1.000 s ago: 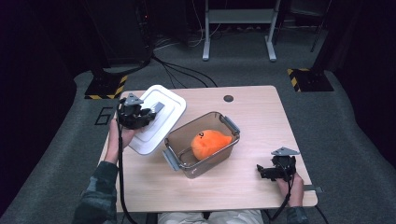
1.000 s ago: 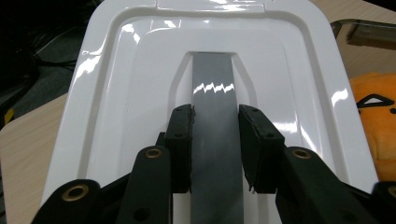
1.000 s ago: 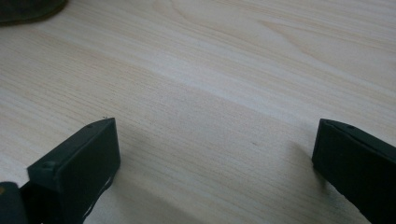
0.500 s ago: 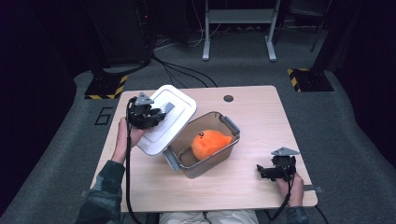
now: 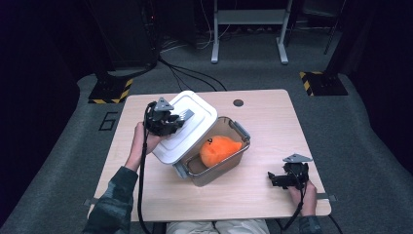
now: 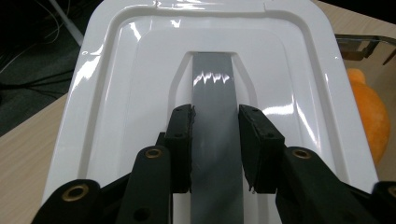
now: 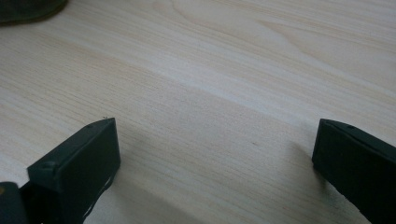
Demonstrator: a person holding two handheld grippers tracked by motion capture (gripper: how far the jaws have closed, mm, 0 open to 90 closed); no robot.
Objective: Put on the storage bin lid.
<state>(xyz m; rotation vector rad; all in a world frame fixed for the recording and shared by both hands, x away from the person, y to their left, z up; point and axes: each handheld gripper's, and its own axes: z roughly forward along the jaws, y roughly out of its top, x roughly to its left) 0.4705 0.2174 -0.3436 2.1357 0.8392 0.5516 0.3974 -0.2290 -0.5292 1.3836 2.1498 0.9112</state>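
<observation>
A: Left gripper (image 5: pixel 181 118) clamped on grey handle (image 6: pixel 212 116) of white lid (image 5: pixel 187 127). Pads pressing handle from both sides.
B: Lid position?
A: Tilted, held over left end of clear container (image 5: pixel 229 161), overlapping its rim. Orange plush toy (image 5: pixel 219 150) inside, uncovered toward the right.
B: Right gripper (image 5: pixel 275 179)?
A: Low over table (image 5: pixel 263 122) near front right corner, well apart from container. Jaws spread wide, bare wood between them.
</observation>
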